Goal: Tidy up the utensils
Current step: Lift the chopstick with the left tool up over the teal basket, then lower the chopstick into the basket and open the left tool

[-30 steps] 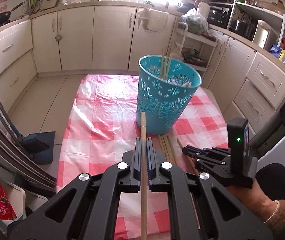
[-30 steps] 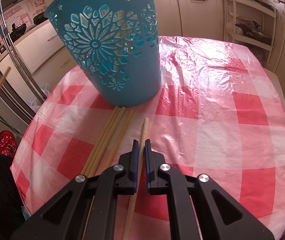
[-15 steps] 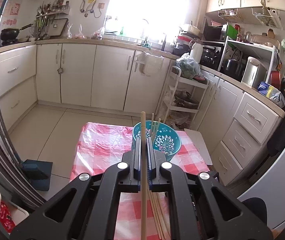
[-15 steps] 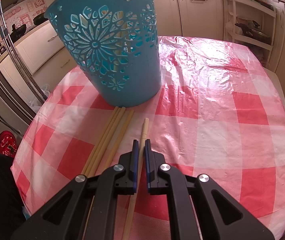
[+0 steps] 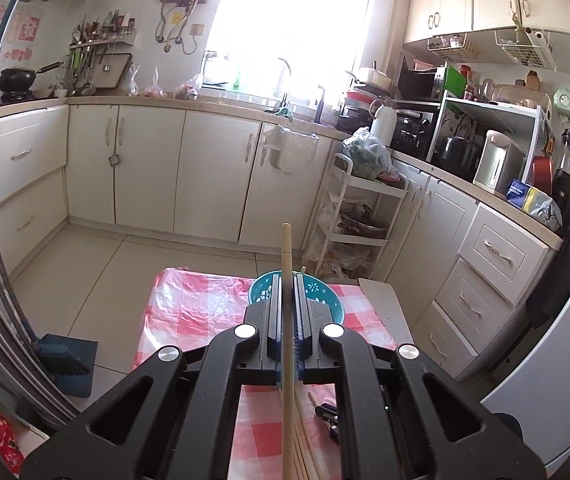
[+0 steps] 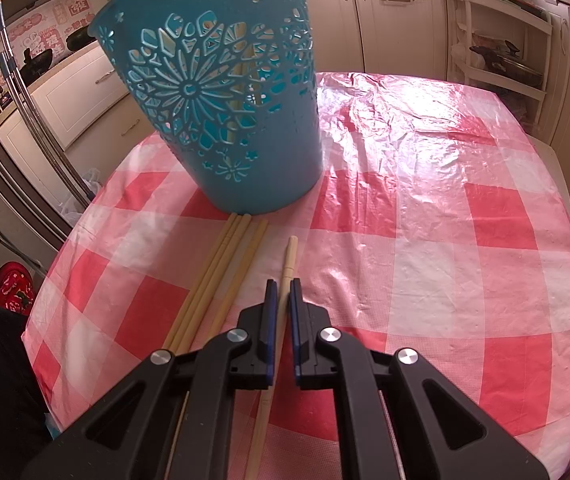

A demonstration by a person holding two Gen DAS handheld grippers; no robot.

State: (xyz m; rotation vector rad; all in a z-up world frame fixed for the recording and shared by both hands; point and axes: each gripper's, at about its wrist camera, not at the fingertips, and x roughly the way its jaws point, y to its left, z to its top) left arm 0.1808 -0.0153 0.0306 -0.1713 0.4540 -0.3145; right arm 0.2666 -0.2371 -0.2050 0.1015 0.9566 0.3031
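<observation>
My left gripper [image 5: 286, 280] is shut on a wooden chopstick [image 5: 286, 252] and holds it high above the table, pointing forward over the teal cut-out basket [image 5: 317, 294]. Chopsticks stand in the basket. In the right wrist view the basket [image 6: 221, 92] stands on the red-checked tablecloth [image 6: 445, 220]. My right gripper [image 6: 281, 282] is low on the table, its fingers shut on a single chopstick [image 6: 289, 252] lying there. Several more chopsticks [image 6: 221, 272] lie side by side left of it, tips at the basket's foot.
Kitchen cabinets [image 5: 213, 176] and a white trolley rack [image 5: 359, 216] stand beyond the table. A dustpan [image 5: 65, 360] lies on the floor left of the table. The table's right edge [image 6: 565, 200] is near drawers.
My left gripper has risen well above the table with its chopstick; the basket now looks small and far below. The right gripper has stayed still on its chopstick.
</observation>
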